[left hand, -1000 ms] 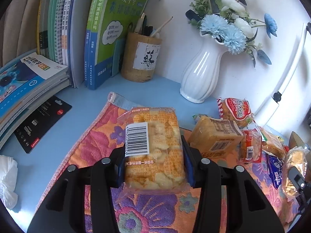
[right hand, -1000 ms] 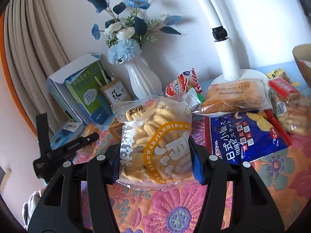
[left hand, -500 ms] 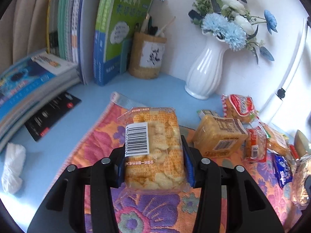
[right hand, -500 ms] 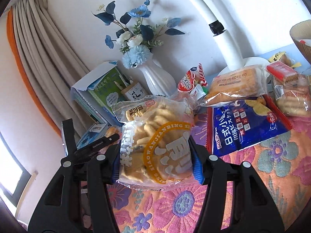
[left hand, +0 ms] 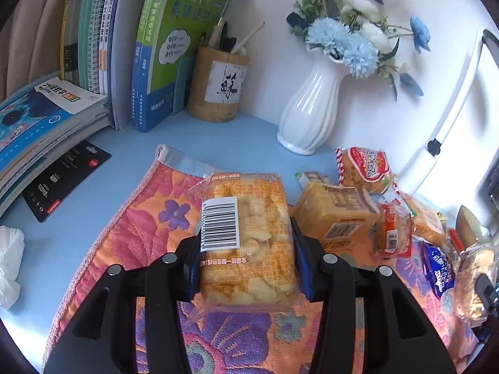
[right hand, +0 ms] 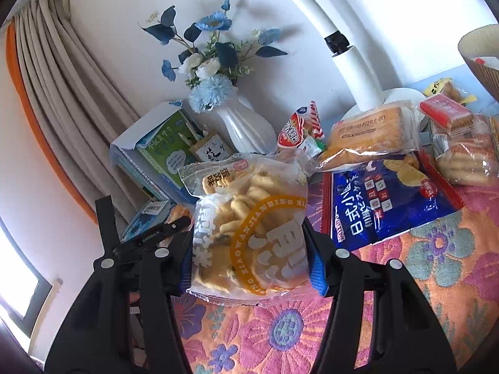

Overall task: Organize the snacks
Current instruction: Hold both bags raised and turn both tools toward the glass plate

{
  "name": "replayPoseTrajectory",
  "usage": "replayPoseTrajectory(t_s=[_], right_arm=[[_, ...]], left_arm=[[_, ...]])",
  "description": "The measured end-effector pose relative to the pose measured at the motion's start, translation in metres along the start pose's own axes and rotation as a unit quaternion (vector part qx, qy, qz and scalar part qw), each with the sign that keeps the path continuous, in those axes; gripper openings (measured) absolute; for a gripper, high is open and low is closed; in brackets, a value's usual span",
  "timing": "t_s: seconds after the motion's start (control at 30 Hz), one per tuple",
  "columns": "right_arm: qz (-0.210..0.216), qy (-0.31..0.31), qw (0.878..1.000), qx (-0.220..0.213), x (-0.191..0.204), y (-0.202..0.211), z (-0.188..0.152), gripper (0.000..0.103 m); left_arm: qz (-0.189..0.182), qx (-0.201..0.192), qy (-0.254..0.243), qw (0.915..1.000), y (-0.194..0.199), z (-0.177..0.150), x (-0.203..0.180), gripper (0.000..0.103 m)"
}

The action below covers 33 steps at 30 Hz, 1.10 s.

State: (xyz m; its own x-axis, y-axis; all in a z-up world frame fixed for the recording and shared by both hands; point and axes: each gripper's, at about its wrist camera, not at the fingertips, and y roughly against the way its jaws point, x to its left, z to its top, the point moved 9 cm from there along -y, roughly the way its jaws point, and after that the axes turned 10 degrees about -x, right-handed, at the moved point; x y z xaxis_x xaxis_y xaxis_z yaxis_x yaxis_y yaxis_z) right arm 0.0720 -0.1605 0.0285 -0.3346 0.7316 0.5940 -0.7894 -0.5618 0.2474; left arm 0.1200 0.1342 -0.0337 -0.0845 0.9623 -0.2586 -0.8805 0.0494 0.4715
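My left gripper [left hand: 246,258] is shut on an orange pack of puffed snacks with a barcode [left hand: 246,233], held above the flowered cloth [left hand: 149,224]. My right gripper [right hand: 249,258] is shut on a clear bag of small biscuits with a yellow ring print [right hand: 249,227], held above the cloth [right hand: 436,265]. Loose snacks lie on the cloth: a boxy bread pack [left hand: 336,215], a red-wrapped bun [left hand: 365,168], a blue cracker bag [right hand: 389,199], a toast pack [right hand: 368,137]. The left gripper's body shows at the left of the right wrist view [right hand: 149,237].
A white vase of blue flowers [left hand: 312,109], a bamboo pen holder [left hand: 221,90] and standing books [left hand: 156,46] line the back wall. Stacked books [left hand: 40,124], a black card [left hand: 65,180] and a tissue [left hand: 9,261] lie left. A basket rim [right hand: 480,50] is far right.
Both grippers keep their packs. The right gripper has risen and tilted, so the curtain and window show more at left. The left view shifted slightly.
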Motion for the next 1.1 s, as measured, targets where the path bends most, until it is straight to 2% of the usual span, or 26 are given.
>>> replayPoseTrajectory(t_s=[0.07,0.17,0.3,0.47,0.77,0.87,0.93,1.1], right_arm=[[-0.007,0.002,1.0,-0.004,-0.002,0.0,0.0,0.058],[-0.016,-0.002,1.0,-0.012,-0.004,0.002,0.002,0.058],[-0.011,-0.005,1.0,-0.013,-0.002,0.008,0.001,0.058],[-0.014,0.007,1.0,-0.012,0.002,0.007,-0.001,0.058],[-0.02,0.0,1.0,-0.001,0.0,0.001,-0.003,0.058],[-0.024,0.003,1.0,0.01,0.0,-0.002,-0.006,0.058],[-0.03,0.007,0.999,0.027,-0.001,-0.009,-0.01,0.058],[-0.031,0.005,0.999,0.028,-0.002,-0.01,-0.011,0.058]], left_arm=[[0.006,0.003,-0.001,1.0,-0.001,-0.001,0.001,0.045],[0.007,-0.015,0.005,0.9999,0.005,0.003,0.003,0.045],[0.016,-0.023,0.012,0.9995,0.009,0.005,0.008,0.045],[0.008,-0.032,0.018,0.9993,0.013,0.008,0.007,0.045],[0.015,-0.021,0.028,0.9993,0.009,0.006,0.01,0.045],[0.005,-0.026,0.036,0.999,0.009,0.007,0.01,0.045],[-0.016,-0.028,0.047,0.9984,0.008,0.009,0.009,0.045],[-0.016,-0.026,0.051,0.9983,0.006,0.009,0.009,0.045]])
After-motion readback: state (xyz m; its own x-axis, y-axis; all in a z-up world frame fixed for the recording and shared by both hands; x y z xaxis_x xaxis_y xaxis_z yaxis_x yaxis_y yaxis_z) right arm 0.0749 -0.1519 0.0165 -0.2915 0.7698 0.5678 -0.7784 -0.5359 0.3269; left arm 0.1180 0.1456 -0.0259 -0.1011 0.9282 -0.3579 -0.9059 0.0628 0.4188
